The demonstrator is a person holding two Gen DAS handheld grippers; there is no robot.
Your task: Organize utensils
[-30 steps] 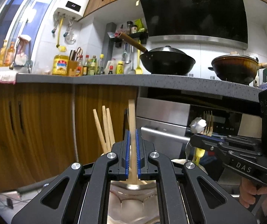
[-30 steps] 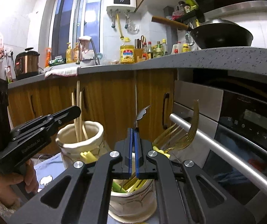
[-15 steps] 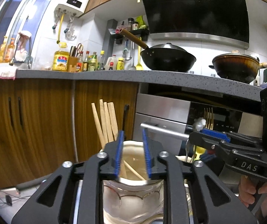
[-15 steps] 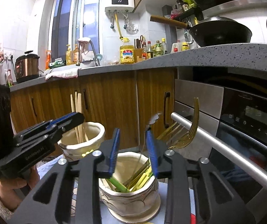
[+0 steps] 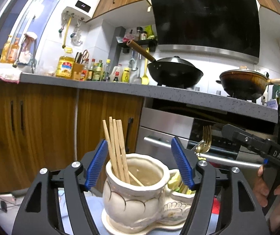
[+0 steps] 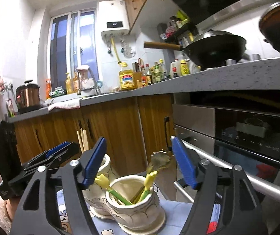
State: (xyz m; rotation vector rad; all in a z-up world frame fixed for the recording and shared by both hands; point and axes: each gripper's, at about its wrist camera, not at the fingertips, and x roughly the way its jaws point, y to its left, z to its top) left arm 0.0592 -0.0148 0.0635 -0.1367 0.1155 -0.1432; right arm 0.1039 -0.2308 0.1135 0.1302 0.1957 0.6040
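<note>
The pale wooden chopsticks [image 5: 116,148] stand nearly upright in the cream ceramic holder's left cup [image 5: 134,192], straight ahead of the left gripper [image 5: 140,164] and between its blue pads, which press on nothing as the jaws spread wider. In the joined right cup [image 6: 134,201] lean the gold forks and spoons with yellow-green handles [image 6: 149,178], tilted toward the oven, directly before the right gripper [image 6: 138,164]; its jaws are opening too, empty. Each hand is nearer its own cup. Behind runs the grey speckled countertop [image 5: 120,87].
</note>
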